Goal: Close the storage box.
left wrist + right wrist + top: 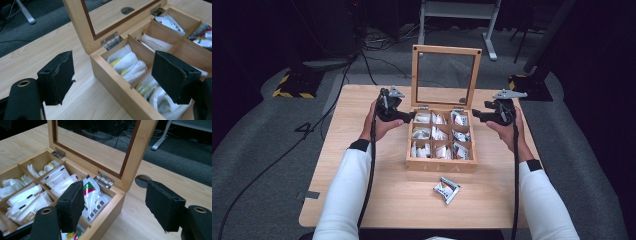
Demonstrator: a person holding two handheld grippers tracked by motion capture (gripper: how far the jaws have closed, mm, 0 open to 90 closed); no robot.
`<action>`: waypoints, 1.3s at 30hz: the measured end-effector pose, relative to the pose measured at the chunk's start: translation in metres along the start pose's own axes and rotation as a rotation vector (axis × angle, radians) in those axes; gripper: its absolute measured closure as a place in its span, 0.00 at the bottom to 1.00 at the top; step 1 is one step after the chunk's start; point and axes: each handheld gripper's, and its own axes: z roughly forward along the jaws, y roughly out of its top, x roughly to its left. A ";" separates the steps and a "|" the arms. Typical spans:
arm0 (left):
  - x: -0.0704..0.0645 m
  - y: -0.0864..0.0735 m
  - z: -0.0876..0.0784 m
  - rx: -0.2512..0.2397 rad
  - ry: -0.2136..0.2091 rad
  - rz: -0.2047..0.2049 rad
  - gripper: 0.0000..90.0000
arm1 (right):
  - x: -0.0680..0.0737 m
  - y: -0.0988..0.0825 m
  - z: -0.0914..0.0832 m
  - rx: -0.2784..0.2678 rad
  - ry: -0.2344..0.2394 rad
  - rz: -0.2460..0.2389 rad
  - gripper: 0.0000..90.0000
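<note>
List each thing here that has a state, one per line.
wooden box: open, compartments filled with packets
glass-paned lid: raised, standing upright on its hinges
loose packet: lying on the table, outside the box
left gripper: open, holding nothing
right gripper: open, holding nothing

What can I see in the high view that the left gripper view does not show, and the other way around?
High view alone: the loose sachet lying on the table in front of the box, and both claws, left and right, open beside the box. Left gripper view alone: the hinge up close. Both: the open wooden box with sachets.
</note>
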 end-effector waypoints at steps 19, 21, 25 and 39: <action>0.010 0.020 0.047 0.072 0.046 -0.051 0.24 | -0.015 0.018 0.051 0.067 -0.033 0.025 0.34; 0.013 0.019 0.051 0.077 0.054 -0.078 0.24 | -0.016 0.018 0.056 0.072 -0.032 0.041 0.34; 0.018 0.020 0.055 0.080 0.060 -0.105 0.24 | -0.017 0.021 0.062 0.067 -0.036 0.063 0.34; 0.027 0.022 0.072 0.091 0.040 -0.128 0.26 | -0.030 0.014 0.080 0.100 -0.021 0.107 0.36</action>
